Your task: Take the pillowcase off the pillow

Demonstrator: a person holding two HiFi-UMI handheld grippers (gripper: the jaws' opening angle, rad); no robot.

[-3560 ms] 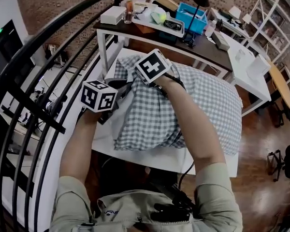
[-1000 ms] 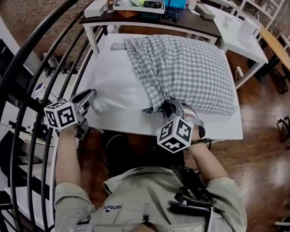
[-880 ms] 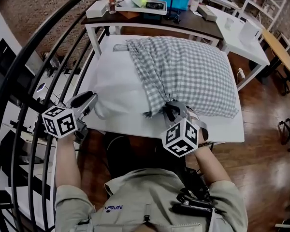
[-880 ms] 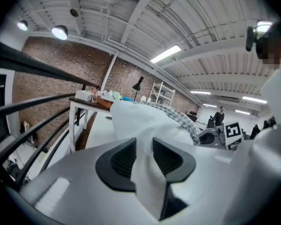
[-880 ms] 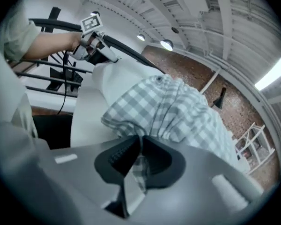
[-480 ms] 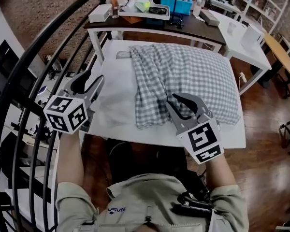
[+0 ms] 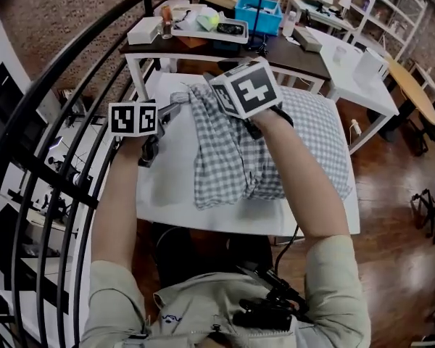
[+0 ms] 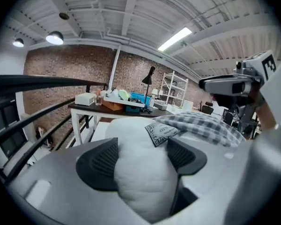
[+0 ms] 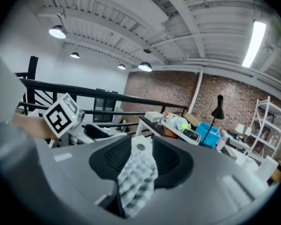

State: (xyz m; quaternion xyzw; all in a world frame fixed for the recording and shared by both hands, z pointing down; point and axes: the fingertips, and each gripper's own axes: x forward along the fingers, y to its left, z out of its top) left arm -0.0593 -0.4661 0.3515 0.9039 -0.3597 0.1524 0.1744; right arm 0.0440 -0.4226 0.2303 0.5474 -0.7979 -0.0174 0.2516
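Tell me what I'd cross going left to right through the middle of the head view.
Black railing → person's left forearm → bare white pillow → checked pillowcase → wooden floor. The right forearm lies over the pillowcase, so I leave it out.

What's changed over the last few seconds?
Both let go at the near edge and moved to the far end. Their jaws have just been opening: left hand-held gripper around the pillow, right hand-held gripper around the pillowcase. The pillowcase is still partly on.
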